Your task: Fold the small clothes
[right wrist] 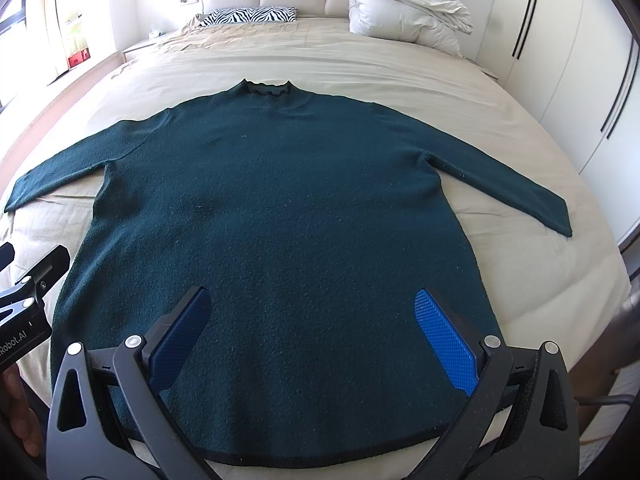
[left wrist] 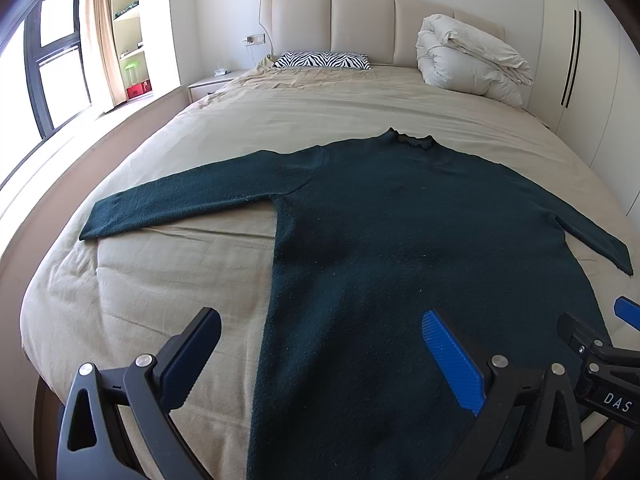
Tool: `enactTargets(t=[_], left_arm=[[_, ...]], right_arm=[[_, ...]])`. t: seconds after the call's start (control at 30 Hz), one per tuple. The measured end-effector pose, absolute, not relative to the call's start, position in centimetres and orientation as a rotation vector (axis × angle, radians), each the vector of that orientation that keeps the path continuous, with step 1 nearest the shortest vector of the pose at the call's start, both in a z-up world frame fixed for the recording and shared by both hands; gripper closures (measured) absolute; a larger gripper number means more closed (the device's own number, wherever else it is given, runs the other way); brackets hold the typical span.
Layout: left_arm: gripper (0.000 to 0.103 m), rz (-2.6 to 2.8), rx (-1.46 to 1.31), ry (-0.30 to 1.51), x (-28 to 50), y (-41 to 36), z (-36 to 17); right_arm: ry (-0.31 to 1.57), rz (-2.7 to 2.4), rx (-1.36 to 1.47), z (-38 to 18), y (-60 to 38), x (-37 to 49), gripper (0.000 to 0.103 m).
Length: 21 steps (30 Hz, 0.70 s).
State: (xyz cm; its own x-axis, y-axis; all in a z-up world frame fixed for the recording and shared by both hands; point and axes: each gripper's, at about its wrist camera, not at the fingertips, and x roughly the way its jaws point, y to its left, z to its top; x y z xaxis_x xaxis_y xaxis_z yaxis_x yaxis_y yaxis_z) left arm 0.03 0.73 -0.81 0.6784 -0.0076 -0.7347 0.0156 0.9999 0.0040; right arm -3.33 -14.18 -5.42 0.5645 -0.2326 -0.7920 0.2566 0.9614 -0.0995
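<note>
A dark green knit sweater (left wrist: 400, 240) lies flat and face up on the beige bed (left wrist: 160, 280), neck toward the headboard and both sleeves spread out. It also fills the right wrist view (right wrist: 280, 200). My left gripper (left wrist: 320, 328) is open and empty above the sweater's lower left edge. My right gripper (right wrist: 314, 312) is open and empty above the middle of the hem (right wrist: 328, 454). The right gripper's tip also shows at the left wrist view's right edge (left wrist: 592, 344). Part of the left gripper shows at the right wrist view's left edge (right wrist: 28, 292).
A zebra-striped pillow (left wrist: 322, 60) and a rolled white duvet (left wrist: 468, 56) lie by the padded headboard (left wrist: 360, 20). A nightstand (left wrist: 210, 82), curtains and a window stand to the left. White wardrobe doors (left wrist: 592, 60) line the right side.
</note>
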Motion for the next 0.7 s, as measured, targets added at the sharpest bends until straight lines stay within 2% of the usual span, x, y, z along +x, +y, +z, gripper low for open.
enactTargets(t=[0.7], left_arm=[[0.000,-0.014,0.004,0.827,-0.1,0.8,-1.2]], right_arm=[[0.928,-0.294,0.020,-5.5,-13.8,-3.5,0.000]])
